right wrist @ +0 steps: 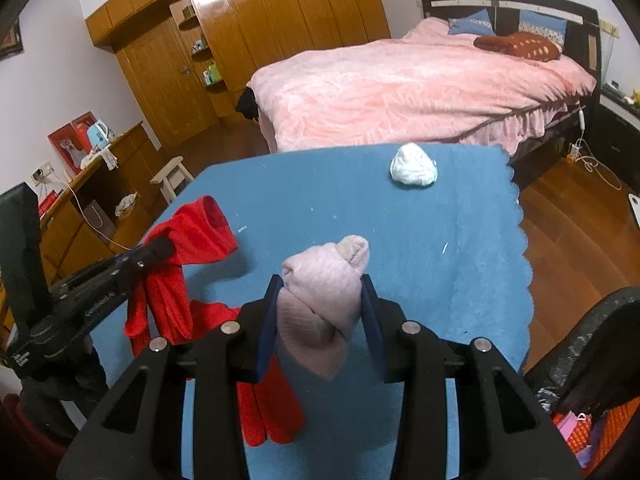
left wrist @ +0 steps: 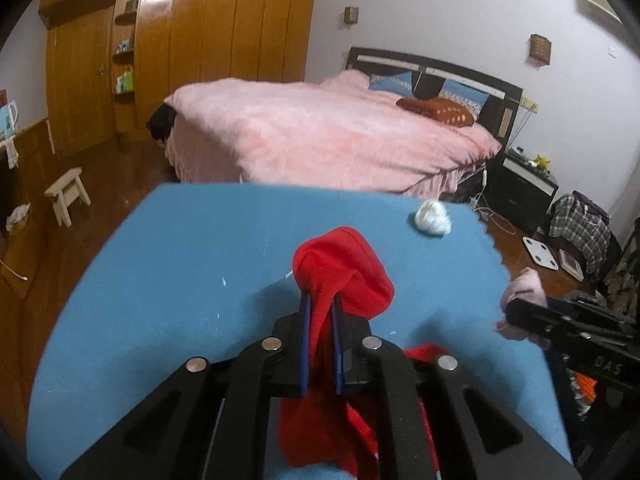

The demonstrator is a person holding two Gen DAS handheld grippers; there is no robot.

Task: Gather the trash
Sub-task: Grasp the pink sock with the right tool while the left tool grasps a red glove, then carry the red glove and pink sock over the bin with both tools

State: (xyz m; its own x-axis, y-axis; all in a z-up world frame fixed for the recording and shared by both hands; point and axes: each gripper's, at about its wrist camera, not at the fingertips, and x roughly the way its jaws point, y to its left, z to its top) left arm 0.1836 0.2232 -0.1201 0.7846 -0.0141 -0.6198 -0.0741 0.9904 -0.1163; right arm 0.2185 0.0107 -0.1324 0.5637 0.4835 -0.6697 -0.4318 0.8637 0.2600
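Nearest in the right wrist view, at the lower right corner, a black bin bag (right wrist: 580, 344) stands open beside the table; inside it show orange, pink and purple scraps, too blurred to name.

Right gripper (right wrist: 320, 300): jaws partly apart, blue pads pressed against both sides of a bundled pale pink sock (right wrist: 320, 312), which is knotted or rolled, soft and ribbed, with its cuff opening turned upward. The bundle hangs clear of the blue cloth (right wrist: 400, 240) that covers the table.

Left gripper (left wrist: 322, 320): jaws drawn nearly together, pinching a red sock (left wrist: 344, 276). The fabric bulges above the pads in a rounded fold and trails below them; in the right wrist view its lower part drapes down and appears to touch the cloth. The red is bright and uniform, the cuff open.

In the left wrist view the right gripper appears at the right edge with the pink bundle in its tips.

Farther on, near the cloth's far right corner, lies a crumpled white wad (right wrist: 414, 168), loosely balled, resting alone and well apart from both grippers.

Beyond the table: a bed (right wrist: 400, 88) under a pink quilt, a small white stool (right wrist: 172, 178) on the wooden floor, and a wooden wardrobe (right wrist: 260, 20) along the far wall.
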